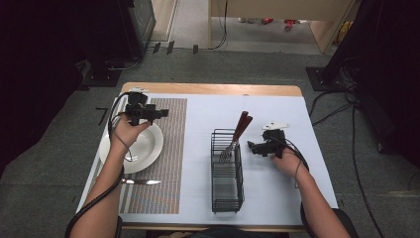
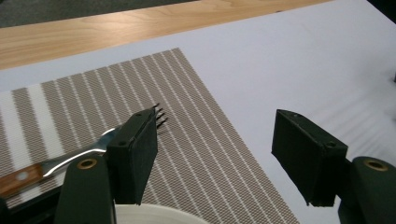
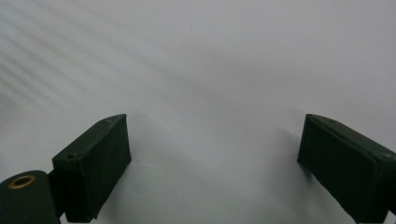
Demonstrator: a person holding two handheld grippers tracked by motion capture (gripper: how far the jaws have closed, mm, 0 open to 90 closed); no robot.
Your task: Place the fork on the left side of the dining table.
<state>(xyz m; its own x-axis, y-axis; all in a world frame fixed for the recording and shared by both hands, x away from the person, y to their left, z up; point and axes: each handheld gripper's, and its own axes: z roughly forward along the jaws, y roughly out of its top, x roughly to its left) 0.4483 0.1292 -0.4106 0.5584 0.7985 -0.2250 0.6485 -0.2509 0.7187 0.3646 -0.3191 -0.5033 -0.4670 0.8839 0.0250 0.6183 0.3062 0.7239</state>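
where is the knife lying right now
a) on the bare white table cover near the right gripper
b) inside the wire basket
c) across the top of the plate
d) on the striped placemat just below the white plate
d: in the high view the knife lies flat on the striped placemat, just nearer the person than the white plate, and apart from the wire basket.

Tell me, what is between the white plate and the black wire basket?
In the high view, striped woven placemat, then bare white table cover separate round white plate from black wire basket.
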